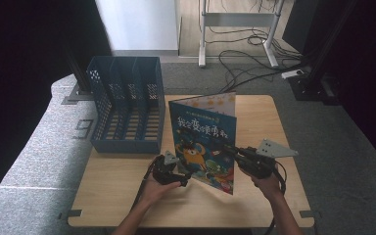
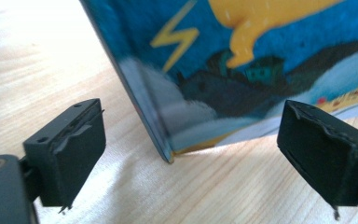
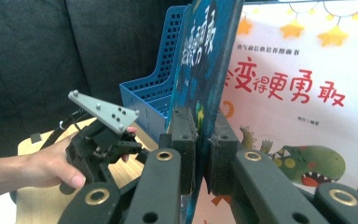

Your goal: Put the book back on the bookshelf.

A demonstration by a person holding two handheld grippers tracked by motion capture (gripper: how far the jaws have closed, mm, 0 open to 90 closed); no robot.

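While the book [image 1: 204, 139] stands upright at mid-frame in the high view, the left gripper [image 1: 175, 172] sits at its lower left corner, jaws spread wide either side of that corner without touching. At lower right, the right gripper [image 1: 238, 155] pinches the book's edge. Upper left, the blue rack [image 1: 126, 105] has empty slots.
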